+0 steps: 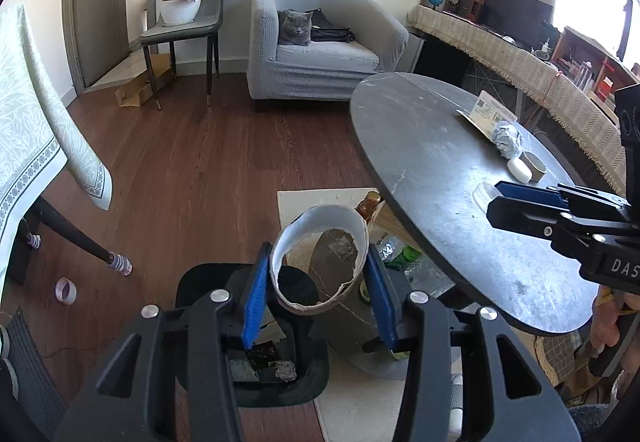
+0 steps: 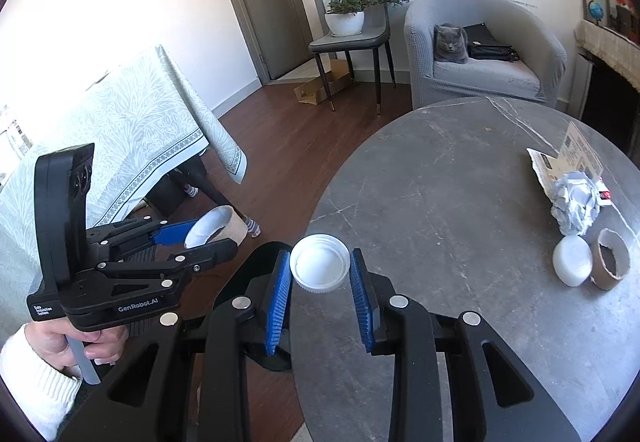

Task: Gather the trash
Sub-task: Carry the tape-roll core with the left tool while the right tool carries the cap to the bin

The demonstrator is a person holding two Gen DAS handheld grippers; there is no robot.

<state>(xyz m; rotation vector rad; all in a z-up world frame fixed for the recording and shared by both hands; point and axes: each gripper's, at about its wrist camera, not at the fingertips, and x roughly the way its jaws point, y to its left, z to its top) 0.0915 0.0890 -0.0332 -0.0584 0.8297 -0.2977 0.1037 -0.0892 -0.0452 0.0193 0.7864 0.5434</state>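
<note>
The left gripper, black with blue ribbed pads, is closed on a short white cardboard ring with a torn brown edge; both pads press its sides, and the ring is squeezed to an oval. The gripper holds it above a black plastic trash bin that stands on the dark wooden floor. In the bin lie some crumpled paper and dark scraps. Just beside the bin, under the edge of the round grey stone table, stand a brown glass bottle and some green bottles.

The right gripper, of the same kind, holds a white plastic screw lid between its pads, above the table edge that is nearest to the bin. The left pad touches the lid; at the right pad I cannot tell if there is contact, but the lid stays up between them. A hand in a white sleeve carries the left gripper.

Well apart on the table lie a ball of crumpled grey-white paper, a white round puck-shaped piece, a brown cardboard ring touching it, and a torn printed paper package.

Behind, a grey cat sits on a grey armchair.
</note>
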